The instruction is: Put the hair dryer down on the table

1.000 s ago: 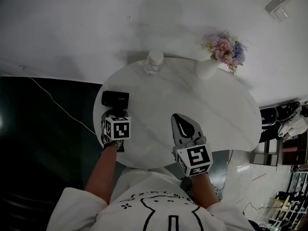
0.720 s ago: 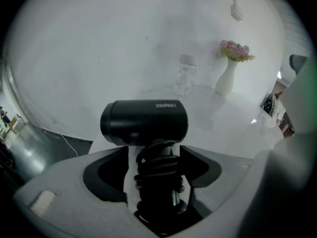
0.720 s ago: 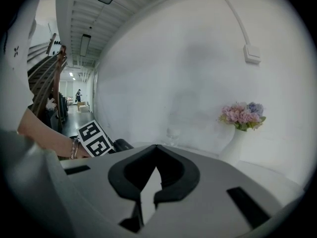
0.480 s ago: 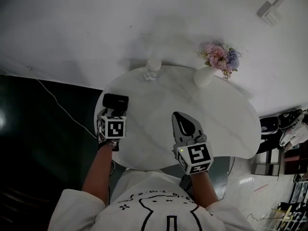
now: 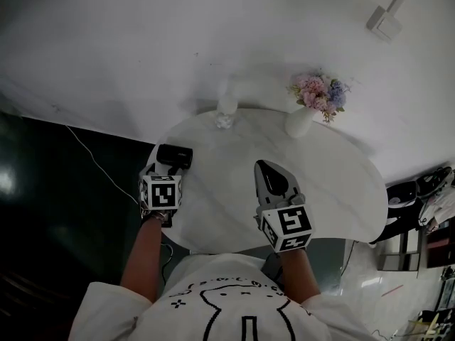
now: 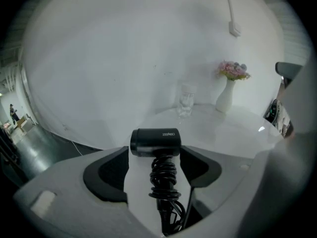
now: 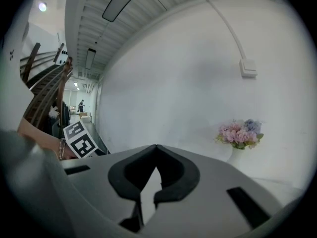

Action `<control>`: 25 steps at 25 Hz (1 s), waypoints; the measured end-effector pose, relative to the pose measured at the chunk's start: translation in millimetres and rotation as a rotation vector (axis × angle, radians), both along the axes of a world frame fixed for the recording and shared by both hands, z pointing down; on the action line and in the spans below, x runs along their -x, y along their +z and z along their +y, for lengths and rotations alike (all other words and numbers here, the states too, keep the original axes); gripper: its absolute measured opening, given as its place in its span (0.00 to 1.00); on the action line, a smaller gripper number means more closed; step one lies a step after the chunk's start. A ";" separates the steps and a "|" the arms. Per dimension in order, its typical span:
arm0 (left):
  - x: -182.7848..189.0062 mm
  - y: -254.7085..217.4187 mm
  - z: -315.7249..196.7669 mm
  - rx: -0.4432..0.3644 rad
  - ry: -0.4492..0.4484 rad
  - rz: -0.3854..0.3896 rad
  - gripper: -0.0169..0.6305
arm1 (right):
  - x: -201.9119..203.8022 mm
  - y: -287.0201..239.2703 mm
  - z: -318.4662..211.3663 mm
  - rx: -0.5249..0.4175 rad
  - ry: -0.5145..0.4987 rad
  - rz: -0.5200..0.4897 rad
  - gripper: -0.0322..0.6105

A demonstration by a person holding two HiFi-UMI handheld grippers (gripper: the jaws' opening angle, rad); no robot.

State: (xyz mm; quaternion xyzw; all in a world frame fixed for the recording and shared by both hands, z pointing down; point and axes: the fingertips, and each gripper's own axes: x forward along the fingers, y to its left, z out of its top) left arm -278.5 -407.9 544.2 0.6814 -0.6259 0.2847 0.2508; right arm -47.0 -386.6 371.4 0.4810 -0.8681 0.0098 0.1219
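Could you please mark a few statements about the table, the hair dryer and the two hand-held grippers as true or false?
1. The black hair dryer lies on the round white marble table. True.
2. The left hand-held gripper is clamped on the dryer. False: its jaws have just been opening and stand apart. The dryer shows in the gap between them, but no pad presses on it.
3. The right hand-held gripper holds the clear glass. False: its jaws are together and empty, and the glass stands at the table's far rim.
4. The white vase of pink and purple flowers stands upright on the table. True.
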 end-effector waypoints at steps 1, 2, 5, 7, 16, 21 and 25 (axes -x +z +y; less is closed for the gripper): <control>1.2 -4.6 1.3 -0.015 -0.007 0.004 0.51 | -0.8 -2.4 0.2 -0.006 0.000 -0.004 0.05; 2.2 -9.8 2.4 -0.031 -0.013 0.009 0.51 | -1.5 -5.5 0.0 -0.014 0.000 -0.010 0.05; 5.5 -31.0 6.0 -0.086 -0.026 0.015 0.51 | -2.4 -17.6 -2.6 -0.044 -0.001 -0.029 0.05; 7.9 -45.4 9.4 -0.124 -0.033 0.017 0.51 | -3.0 -24.8 -3.5 -0.060 -0.003 -0.040 0.05; 13.7 -107.8 21.8 -0.309 -0.052 0.047 0.51 | -1.4 -51.8 4.9 -0.124 -0.040 -0.051 0.05; 10.9 -141.0 24.5 -0.420 -0.012 0.045 0.50 | -4.8 -64.4 8.0 -0.154 -0.048 -0.068 0.05; 10.5 -171.3 25.9 -0.524 0.016 0.034 0.45 | -6.7 -76.4 7.9 -0.186 -0.046 -0.075 0.05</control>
